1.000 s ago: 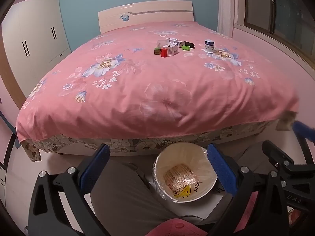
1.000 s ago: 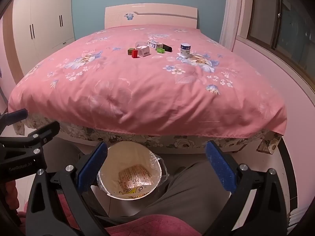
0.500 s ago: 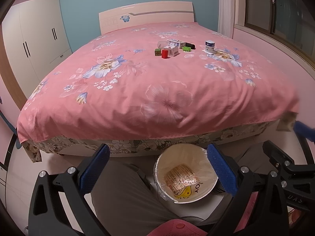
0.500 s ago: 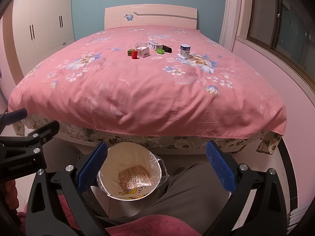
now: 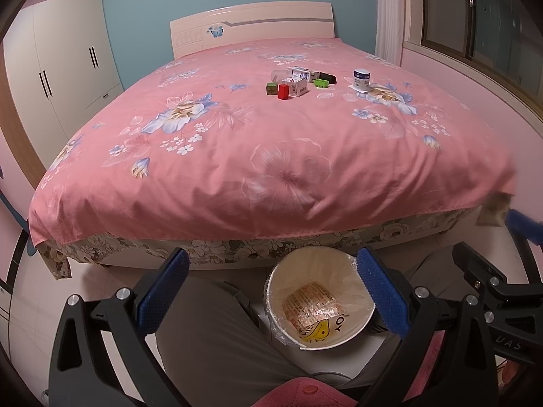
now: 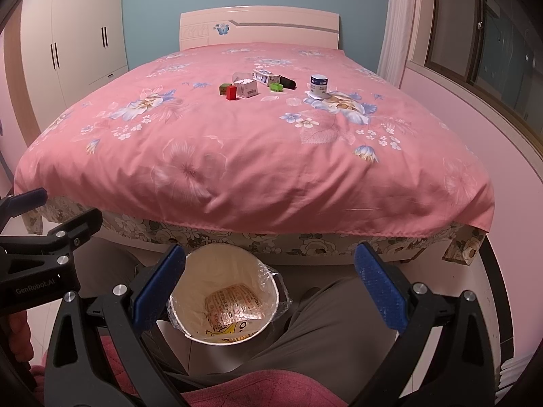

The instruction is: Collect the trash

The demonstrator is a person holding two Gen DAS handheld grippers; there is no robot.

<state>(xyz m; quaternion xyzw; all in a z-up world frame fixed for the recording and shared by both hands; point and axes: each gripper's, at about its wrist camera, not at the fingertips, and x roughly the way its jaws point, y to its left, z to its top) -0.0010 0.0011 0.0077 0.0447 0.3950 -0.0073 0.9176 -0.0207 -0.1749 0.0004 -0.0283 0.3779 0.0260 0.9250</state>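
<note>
Grippers both wide open, nothing held. My left gripper (image 5: pixel 271 291) has its blue pads (image 5: pixel 381 293) spread either side of my knee and the bin; my right gripper (image 6: pixel 269 288) is spread the same, beside it. Trash bin (image 5: pixel 349 268) sits on the floor just below and ahead of both, between my legs, plastic-lined, with a crumpled snack wrapper (image 5: pixel 310 305) at the bottom. Beyond the bin: bed with pink floral cover (image 5: pixel 271 142). Trash is well ahead of both grippers, mid-bed, clustered: green cube (image 5: pixel 271 88), red block (image 5: pixel 283 91) just beside it, white carton (image 5: pixel 298 86), clear plastic cup (image 5: pixel 278 75) lying behind, a second printed box (image 5: pixel 303 73), green piece (image 5: pixel 321 83), dark object (image 5: pixel 327 77). Off to the right of the cluster, a blue-and-white tub (image 5: pixel 361 79) stands upright. Headboard (image 5: pixel 251 27) and wardrobe (image 5: pixel 61 61) farthest out.
</note>
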